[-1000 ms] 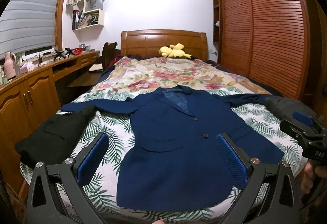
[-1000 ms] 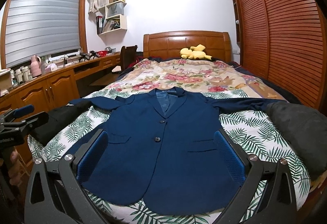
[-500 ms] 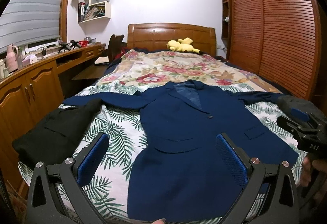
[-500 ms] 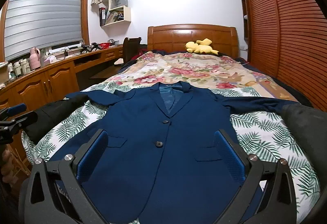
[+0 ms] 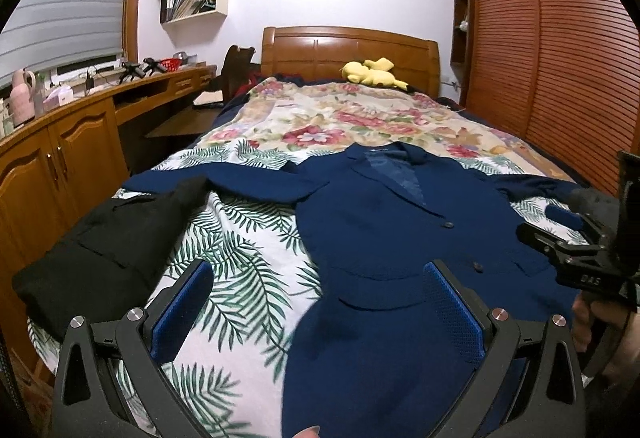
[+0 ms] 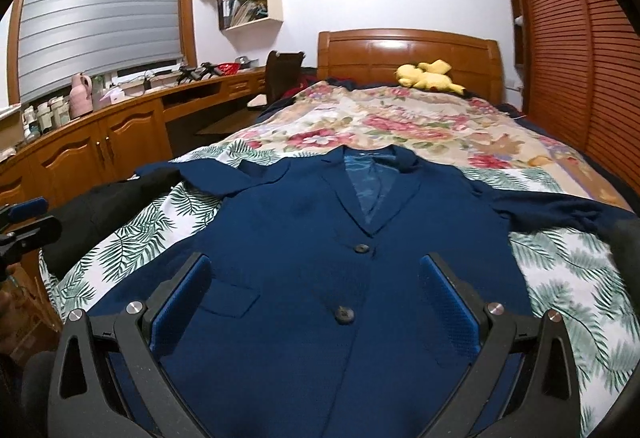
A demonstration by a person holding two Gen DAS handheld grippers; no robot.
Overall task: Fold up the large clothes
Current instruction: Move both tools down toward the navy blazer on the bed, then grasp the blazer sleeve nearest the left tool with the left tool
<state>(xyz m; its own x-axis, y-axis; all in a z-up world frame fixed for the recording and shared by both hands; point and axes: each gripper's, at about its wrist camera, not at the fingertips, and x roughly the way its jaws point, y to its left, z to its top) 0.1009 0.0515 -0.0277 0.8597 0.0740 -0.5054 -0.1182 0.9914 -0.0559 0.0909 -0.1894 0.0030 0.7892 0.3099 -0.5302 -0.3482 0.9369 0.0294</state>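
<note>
Navy blazer [image 6: 312, 250] lies flat beneath both grippers' spread fingers [image 6: 180, 302]

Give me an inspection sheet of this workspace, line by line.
Surface: bed with leaf-print and floral covers.
Job's things: blue jacket lying flat, front up, buttoned, sleeves spread to both sides.
Clutter: black garment at the bed's left edge; grey garment at the right edge; yellow plush toy by the headboard.
Grippers: left gripper and right gripper both open, above the jacket's lower part, holding nothing.
Cables: nothing seen near the bed.
Surroundings: desk with bottles, wall shelf, wardrobe.
</note>
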